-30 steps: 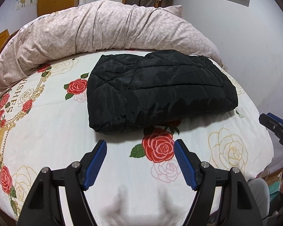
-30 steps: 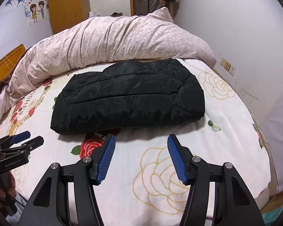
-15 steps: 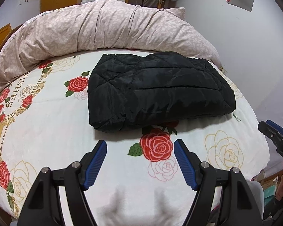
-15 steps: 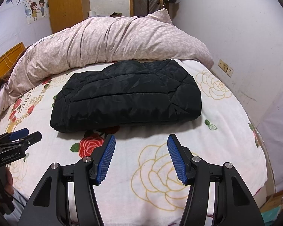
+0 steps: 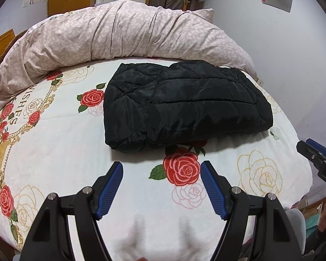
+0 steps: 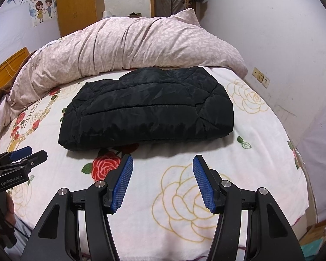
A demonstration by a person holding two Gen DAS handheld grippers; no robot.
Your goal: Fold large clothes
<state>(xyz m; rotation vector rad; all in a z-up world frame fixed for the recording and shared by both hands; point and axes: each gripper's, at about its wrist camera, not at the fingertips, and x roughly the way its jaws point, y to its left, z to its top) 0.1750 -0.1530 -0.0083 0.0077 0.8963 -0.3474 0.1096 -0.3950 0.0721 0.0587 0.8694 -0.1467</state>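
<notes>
The black jacket [image 5: 187, 104] lies folded in a thick bundle on the rose-patterned blanket [image 5: 60, 152], just in front of the pink duvet [image 5: 123, 34]. Both the left gripper [image 5: 162, 169] and right gripper [image 6: 163, 163] hang above the blanket, jaws apart, holding nothing. Its far edge perhaps touches the duvet.
</notes>
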